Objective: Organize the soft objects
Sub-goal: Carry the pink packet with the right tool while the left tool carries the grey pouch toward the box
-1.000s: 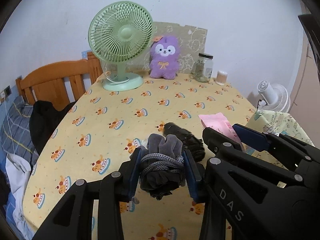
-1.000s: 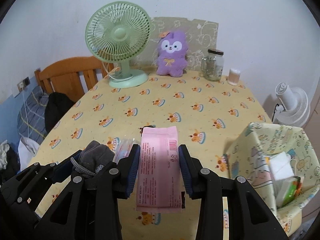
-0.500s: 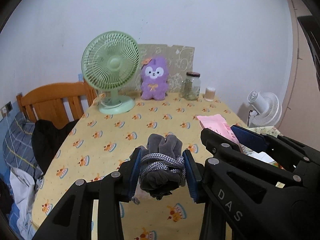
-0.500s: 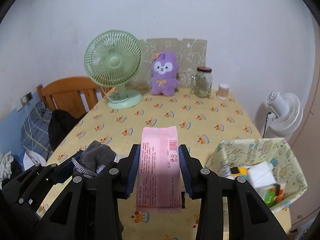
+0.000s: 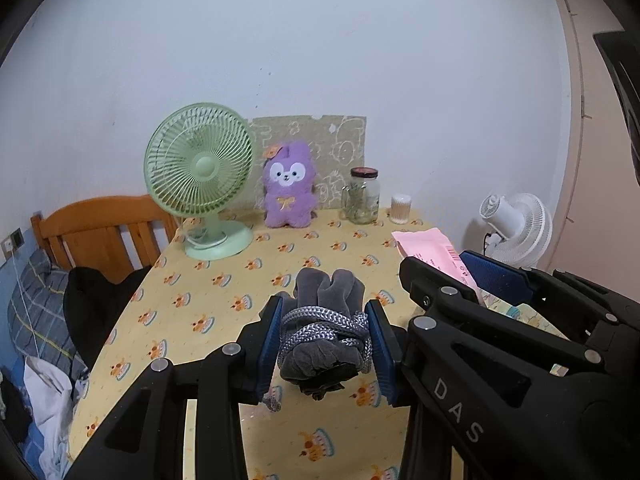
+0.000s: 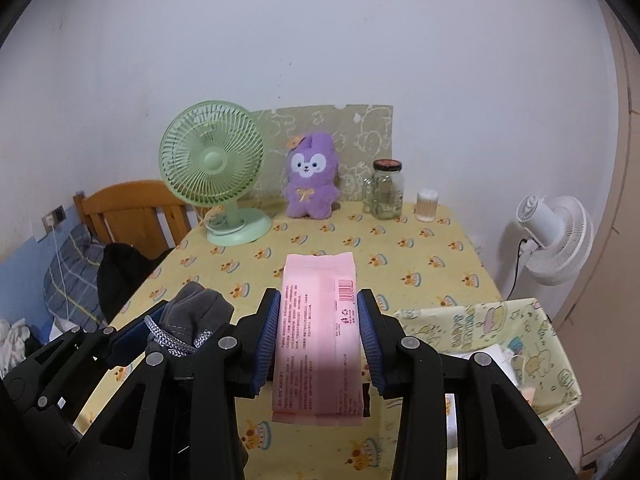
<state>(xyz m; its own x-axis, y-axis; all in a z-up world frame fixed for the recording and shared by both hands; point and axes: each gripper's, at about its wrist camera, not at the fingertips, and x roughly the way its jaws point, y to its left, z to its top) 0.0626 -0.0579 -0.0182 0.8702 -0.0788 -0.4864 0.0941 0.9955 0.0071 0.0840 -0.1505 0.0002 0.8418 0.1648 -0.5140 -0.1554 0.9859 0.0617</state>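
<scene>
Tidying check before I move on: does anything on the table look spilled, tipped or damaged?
Nothing stands out. The green fan, purple plush, glass jar and small cotton-swab container all stand upright along the wall, with nothing spilled on the yellow tablecloth.

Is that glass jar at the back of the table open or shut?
Shut. The glass jar stands upright beside the purple plush toy, with a dark lid sitting on its mouth.

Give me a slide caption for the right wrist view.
Right gripper clamps a pink packet above the yellow tablecloth, patterned fabric bin to its right.
</scene>
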